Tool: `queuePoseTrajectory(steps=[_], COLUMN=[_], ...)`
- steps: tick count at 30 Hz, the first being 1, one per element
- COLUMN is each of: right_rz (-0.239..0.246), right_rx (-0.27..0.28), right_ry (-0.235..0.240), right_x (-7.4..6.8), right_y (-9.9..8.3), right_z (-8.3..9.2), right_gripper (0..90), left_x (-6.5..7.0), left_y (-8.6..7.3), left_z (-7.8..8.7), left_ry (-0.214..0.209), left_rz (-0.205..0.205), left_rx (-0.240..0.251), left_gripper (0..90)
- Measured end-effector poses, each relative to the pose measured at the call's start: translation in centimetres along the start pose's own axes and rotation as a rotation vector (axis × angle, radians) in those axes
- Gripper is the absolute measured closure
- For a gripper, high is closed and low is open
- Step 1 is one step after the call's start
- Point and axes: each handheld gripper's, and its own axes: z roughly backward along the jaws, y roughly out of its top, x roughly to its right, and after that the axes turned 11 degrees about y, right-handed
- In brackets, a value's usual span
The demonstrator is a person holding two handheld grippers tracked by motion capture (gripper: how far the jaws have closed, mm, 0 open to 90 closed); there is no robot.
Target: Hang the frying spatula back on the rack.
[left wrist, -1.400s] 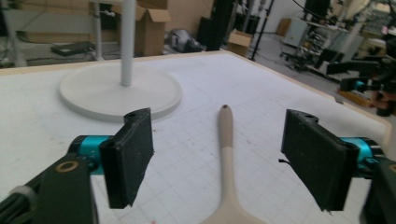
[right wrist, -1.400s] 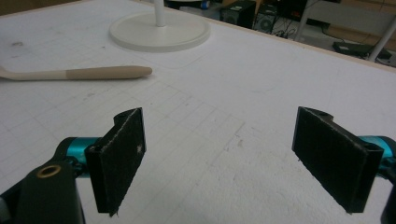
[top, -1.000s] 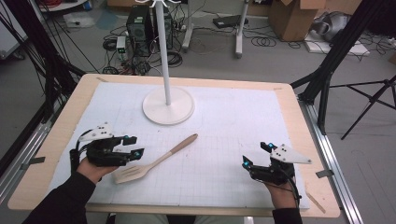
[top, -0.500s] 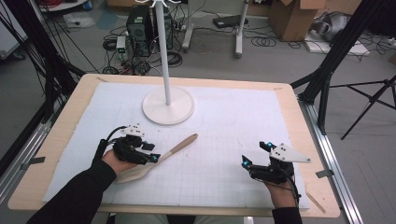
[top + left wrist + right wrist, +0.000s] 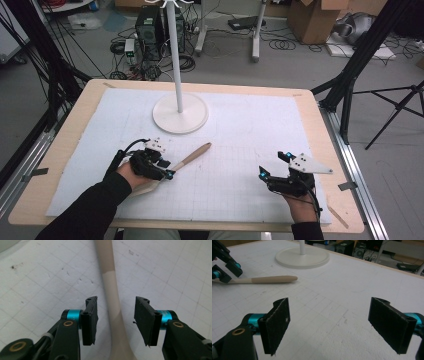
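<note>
left gripper view: my left tool (image 5: 116, 322) has just been closing astride the wooden spoon (image 5: 113, 302), pads not yet touching; right tool (image 5: 337, 325) gapes wide over the bench (image 5: 352, 285).

We are looking at a grey floor (image 5: 60, 55) strewn with black cables (image 5: 287, 45) beyond the counter (image 5: 320, 140). A dark computer tower (image 5: 148, 29) is standing at the back, cardboard boxes (image 5: 312, 17) are sitting to its right, and black tripod legs (image 5: 395, 107) are leaning in from the right.

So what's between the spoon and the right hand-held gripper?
Bare white mat, seen in the high view, between spoon and right hand-held gripper.
</note>
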Motion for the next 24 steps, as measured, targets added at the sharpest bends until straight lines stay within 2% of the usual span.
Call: queuePoseTrajectory(steps=[3,7,9,10,12,16,24], right_rz=[-0.001,-0.005,-0.001,-0.001,-0.003,-0.003,-0.010], right_rx=[0.001,0.000,0.000,0.000,-0.002,0.000,-0.005], right_ry=[0.000,-0.001,0.001,0.001,0.003,-0.003,0.004], right_x=[0.0,0.0,0.0,0.0,0.0,0.0,0.0], right_y=[0.0,0.0,0.0,0.0,0.0,0.0,0.0], right_z=[0.0,0.0,0.0,0.0,0.0,-0.1,-0.1], right_gripper=[16.4,16.5,16.6,16.6,16.6,16.7,16.9], left_x=[0.5,0.6,0.8,0.8,1.0,1.5,1.7], left_y=[0.0,0.1,0.1,0.1,0.2,0.2,0.4], left_z=[-0.2,-0.3,-0.3,-0.3,-0.2,-0.2,-0.3], left_ry=[0.028,0.041,0.071,0.071,0.097,0.104,0.123], left_rz=[-0.026,-0.026,-0.039,-0.039,-0.054,-0.061,-0.006], left_rx=[-0.021,-0.029,-0.032,-0.032,-0.037,-0.035,-0.048], left_gripper=[55.3,56.6,60.2,64.0,65.8,72.8,74.5])
